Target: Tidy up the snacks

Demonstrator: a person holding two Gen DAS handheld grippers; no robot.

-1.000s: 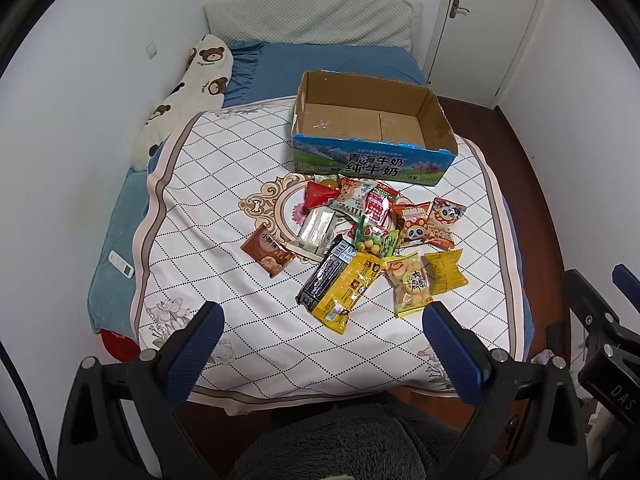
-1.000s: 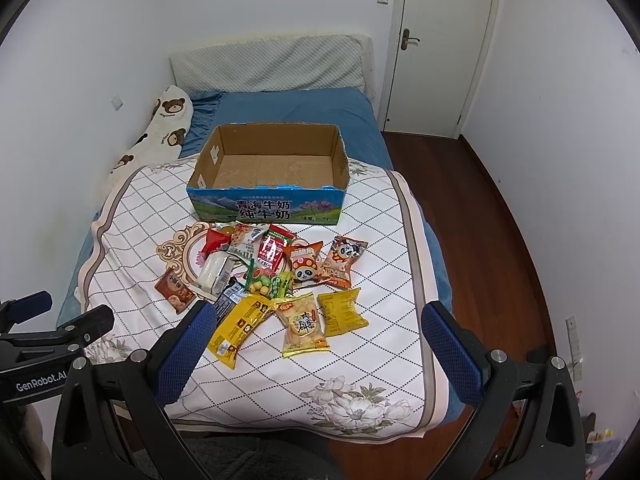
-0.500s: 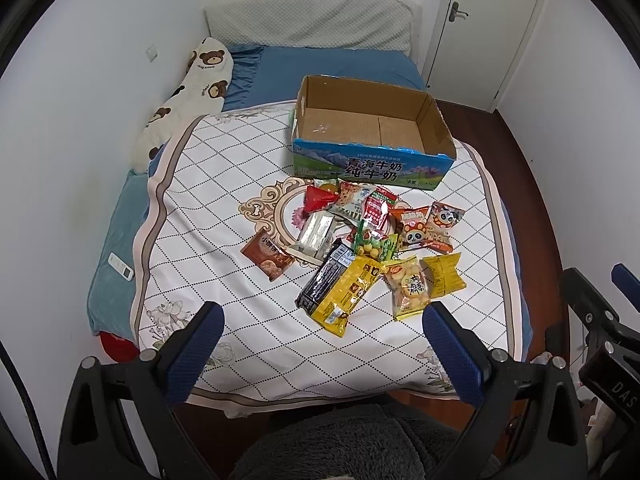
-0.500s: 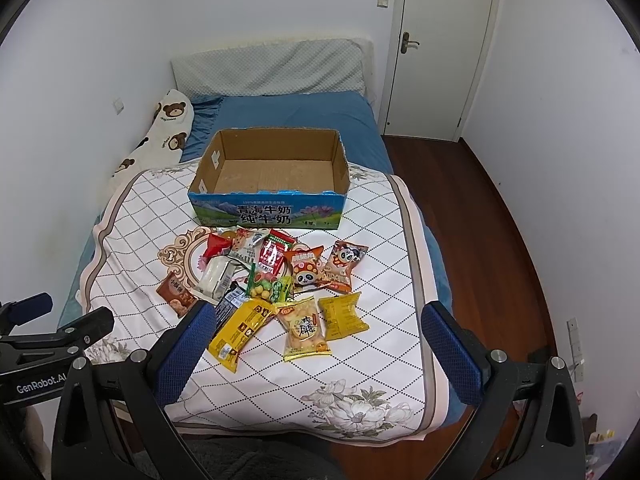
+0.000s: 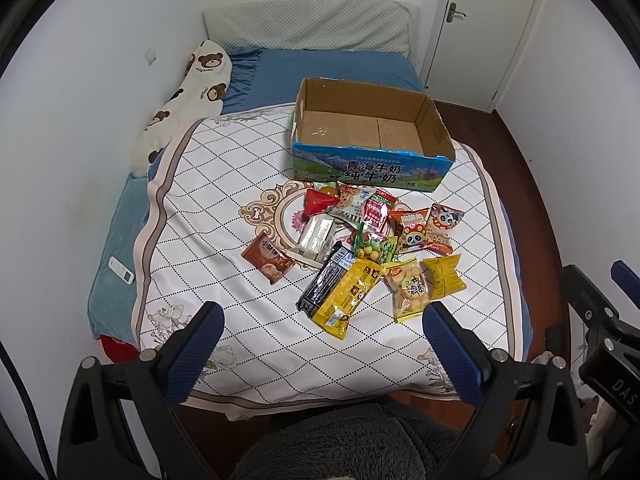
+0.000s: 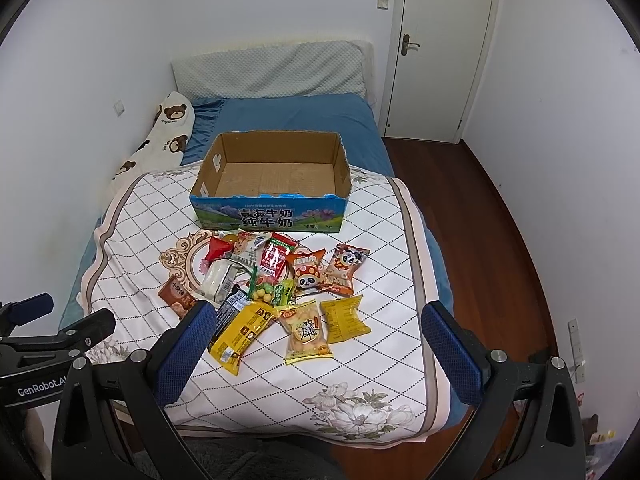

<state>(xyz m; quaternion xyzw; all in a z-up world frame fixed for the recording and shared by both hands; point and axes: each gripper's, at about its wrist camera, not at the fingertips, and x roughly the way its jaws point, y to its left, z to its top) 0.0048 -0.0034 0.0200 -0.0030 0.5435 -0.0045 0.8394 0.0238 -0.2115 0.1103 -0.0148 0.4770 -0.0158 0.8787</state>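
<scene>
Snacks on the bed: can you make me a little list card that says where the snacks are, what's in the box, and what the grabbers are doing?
snacks: pile of packets on the patterned blanket, in front of the box
box: cardboard box with nothing inside
left gripper: open, holding nothing
right gripper: open, holding nothing
snacks packed so far: none

Black claw [image 5: 320,344] frames, blue pads [image 6: 182,354], silver screws
</scene>
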